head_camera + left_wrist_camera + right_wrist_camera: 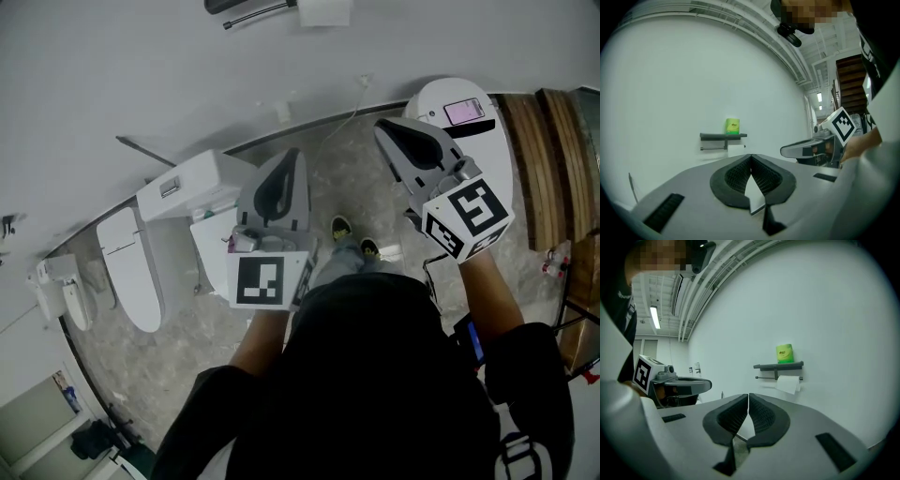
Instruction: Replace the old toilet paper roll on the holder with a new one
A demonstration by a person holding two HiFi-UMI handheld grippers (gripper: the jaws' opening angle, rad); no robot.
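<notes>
While the left gripper (751, 158) and right gripper (748, 397) are both shut tight with nothing in them, the old roll (788, 384) hangs on its bar (764, 377), well away. It looks light and squashy, so pinch its sides gently.

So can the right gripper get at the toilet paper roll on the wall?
Probably, once closer: nothing stands between the right gripper and the toilet paper roll, but its jaws are shut.

- Open air reaches straight up to the holder (778, 366) on the wall (834, 324).
- A green pack (784, 353) sits on the holder's shelf, right above the paper roll (788, 384).
- The toilet (192, 183) stands low at left.
</notes>
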